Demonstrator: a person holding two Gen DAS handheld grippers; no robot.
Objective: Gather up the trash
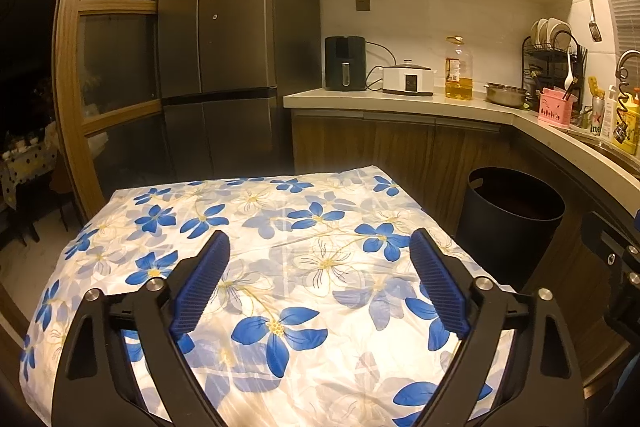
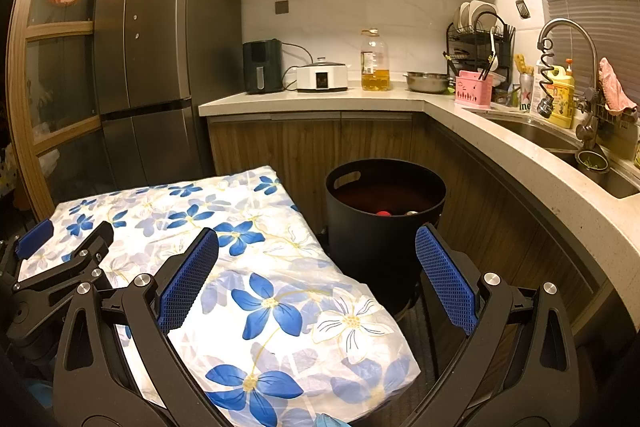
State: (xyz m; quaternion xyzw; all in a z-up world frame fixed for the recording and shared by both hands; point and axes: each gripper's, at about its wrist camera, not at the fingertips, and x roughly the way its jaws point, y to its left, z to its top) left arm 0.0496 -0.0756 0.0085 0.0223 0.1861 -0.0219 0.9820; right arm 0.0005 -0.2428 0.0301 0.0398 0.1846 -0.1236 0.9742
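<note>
collect trash: status near completion, bin partly loaded

status of work surface: table [image 1: 280,267], covered with blue-flowered cloth, shows no loose trash in either wrist view. judged as cleared, or close to it. far-left edge and floor beyond the table not fully visible, so leftover items cannot be ruled out.

status of left gripper [image 1: 320,283]: fingers spread wide, released, nothing between them. positioned above the middle of the table.

status of right gripper [image 2: 316,279]: fingers spread wide, released, nothing held. positioned over the right edge of the table, pointed toward the bin.

container: black round bin [image 2: 384,219] with cut-out handle, standing upright on the floor just beside the right edge of the table, in front of the lower cabinets. contents, as seen from the right wrist view: a red object [image 2: 384,213] and a pale metallic object [image 2: 412,213] near the front wall, low inside. identity of both too small to tell. rest of interior dark; fill level judged low.

remaining work, as a judgement: check for missed items, otherwise none apparent.
</note>
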